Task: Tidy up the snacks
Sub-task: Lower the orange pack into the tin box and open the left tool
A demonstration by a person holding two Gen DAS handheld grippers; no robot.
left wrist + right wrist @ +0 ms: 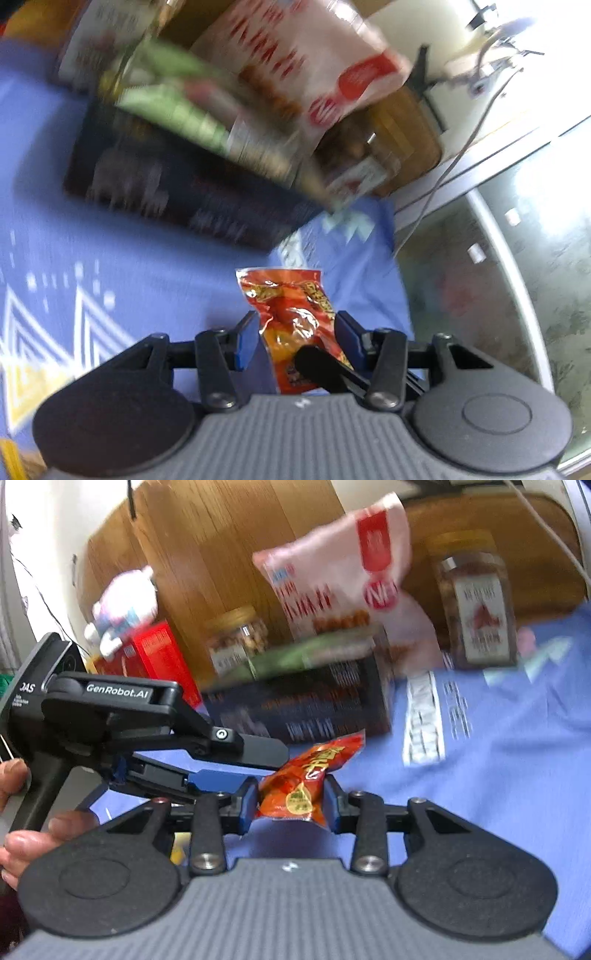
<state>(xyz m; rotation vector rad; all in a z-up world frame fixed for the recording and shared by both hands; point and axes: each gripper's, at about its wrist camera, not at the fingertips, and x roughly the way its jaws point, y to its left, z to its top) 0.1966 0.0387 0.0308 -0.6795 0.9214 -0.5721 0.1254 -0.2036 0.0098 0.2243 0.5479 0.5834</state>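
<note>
A crinkled red snack packet [291,317] sits between the blue pads of my left gripper [295,332], which is shut on it above the blue patterned cloth [129,280]. In the right wrist view the same red packet [299,790] is squeezed between the pads of my right gripper [290,805], also shut on it. One black finger [258,751] of the left gripper lies across the packet's upper end, and a hand [22,834] holds that gripper's handle. A right-gripper finger [321,363] shows by the packet's near end in the left wrist view.
A dark box [306,705] stands just behind the packet with a green pack [306,653] and a pink-white snack bag [332,576] on it. Nut jars [476,602] [236,638], a red box [159,657] and a wooden backboard [221,535] lie beyond.
</note>
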